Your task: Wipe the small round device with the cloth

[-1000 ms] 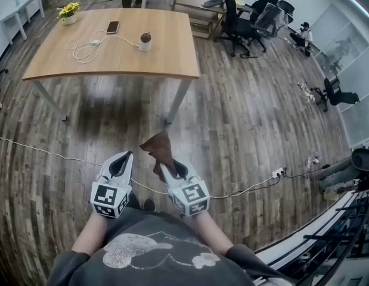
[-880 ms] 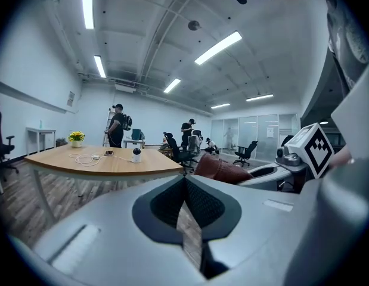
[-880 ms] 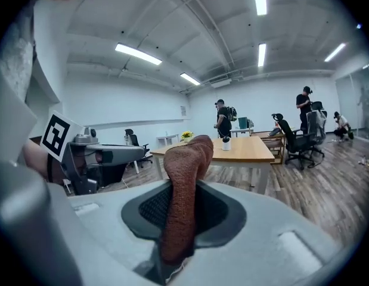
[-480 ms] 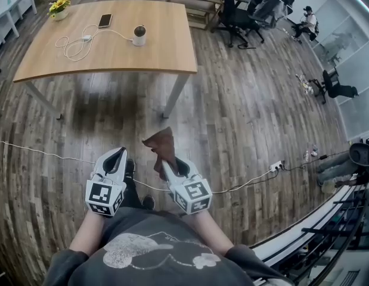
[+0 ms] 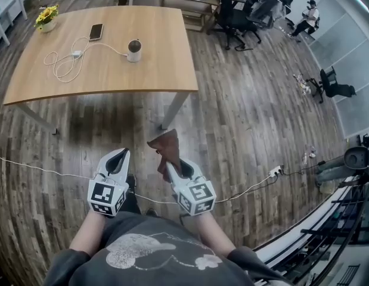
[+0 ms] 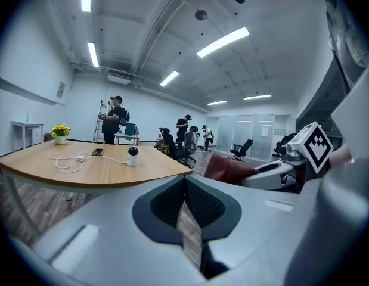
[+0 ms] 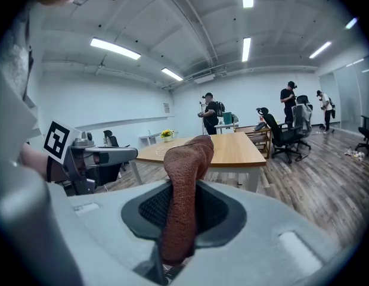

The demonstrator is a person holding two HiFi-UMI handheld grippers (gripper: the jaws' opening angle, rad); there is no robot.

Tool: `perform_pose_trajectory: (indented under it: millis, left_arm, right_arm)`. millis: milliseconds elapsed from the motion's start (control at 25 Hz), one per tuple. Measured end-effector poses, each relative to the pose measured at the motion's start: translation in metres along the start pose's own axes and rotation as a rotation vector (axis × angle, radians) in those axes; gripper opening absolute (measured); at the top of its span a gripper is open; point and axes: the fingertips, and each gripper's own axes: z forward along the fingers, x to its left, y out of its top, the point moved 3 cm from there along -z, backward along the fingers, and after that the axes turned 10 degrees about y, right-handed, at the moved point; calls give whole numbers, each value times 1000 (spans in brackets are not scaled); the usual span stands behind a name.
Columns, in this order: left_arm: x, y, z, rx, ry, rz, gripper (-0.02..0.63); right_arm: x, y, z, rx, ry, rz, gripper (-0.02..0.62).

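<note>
Head view, with both gripper views. Your left gripper [image 5: 120,154] is held low in front of your body above the wood floor [image 5: 244,130]; its jaws are pressed together with nothing between them. Your right gripper [image 5: 171,167], just beside it, pinches the brown cloth [image 5: 164,146], which stands up out of the jaws and folds over at its top. The marker cube [image 5: 107,198] on the left gripper and its twin [image 5: 197,199] on the right gripper carry black-and-white square code patterns; these are the only printed marks that can be made out.

The small round device [image 5: 134,49], white with a dark top, stands upright on the wooden table [image 5: 166,64], well apart from both grippers. A white cable [image 5: 60,63] runs from the device and lies in loose loops on the tabletop. A phone [image 5: 95,31] lies flat beyond the cable, and a pot of yellow flowers [image 5: 46,16] sits at the far left corner. Black office chairs [image 5: 233,16] stand past the table.
</note>
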Motion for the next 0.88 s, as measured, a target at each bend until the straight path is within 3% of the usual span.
perform_pose_trajectory:
  millis: [360, 880]
  left_arm:
    - [65, 28, 66, -4, -22, -11, 18]
    - [132, 44, 123, -3, -79, -32, 18]
  right_arm:
    - [-27, 55, 85, -8, -16, -12, 77]
    - [-41, 94, 167, -3, -75, -3, 77]
